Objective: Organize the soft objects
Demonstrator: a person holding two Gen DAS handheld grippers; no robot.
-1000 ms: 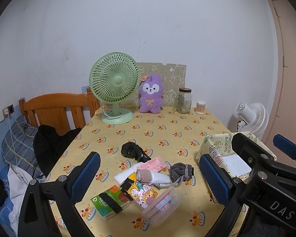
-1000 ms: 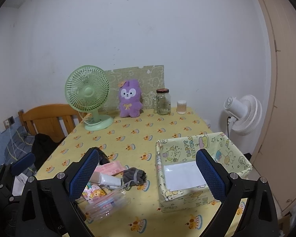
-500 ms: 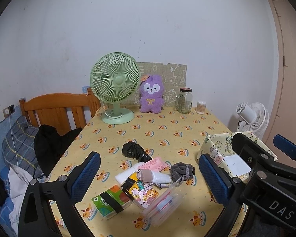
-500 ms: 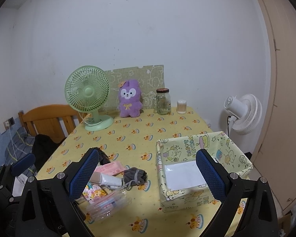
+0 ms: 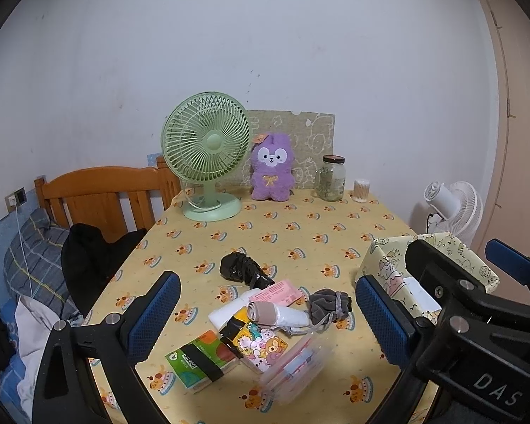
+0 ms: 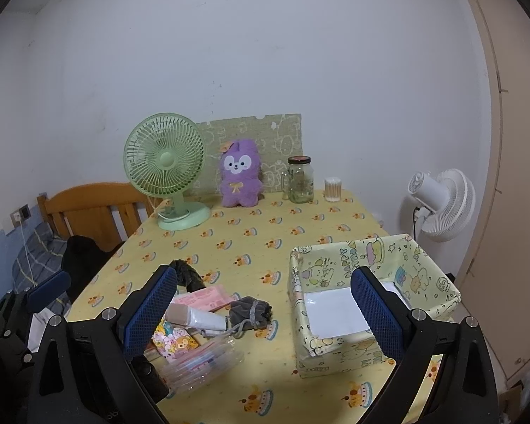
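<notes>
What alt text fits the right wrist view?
Open right gripper hovers over a yellow cake-print tablecloth, between a pile of small soft items including a grey drawstring pouch and a cartoon-print fabric box. Green desk fan and purple plush rabbit stand behind.

A lived-in home bedroom. A wooden bed headboard (image 5: 102,190) with a plaid pillow (image 5: 35,258) stands beside the bench (image 5: 300,233), covered in a cartoon-print yellow cloth. A green desk fan (image 5: 206,152) and purple plush toy (image 5: 272,171) sit against the plain wall.

Purple plush (image 5: 272,166); green fan (image 5: 206,148); yellow cake-print tablecloth (image 5: 300,233); grey pouch (image 5: 330,304).
</notes>
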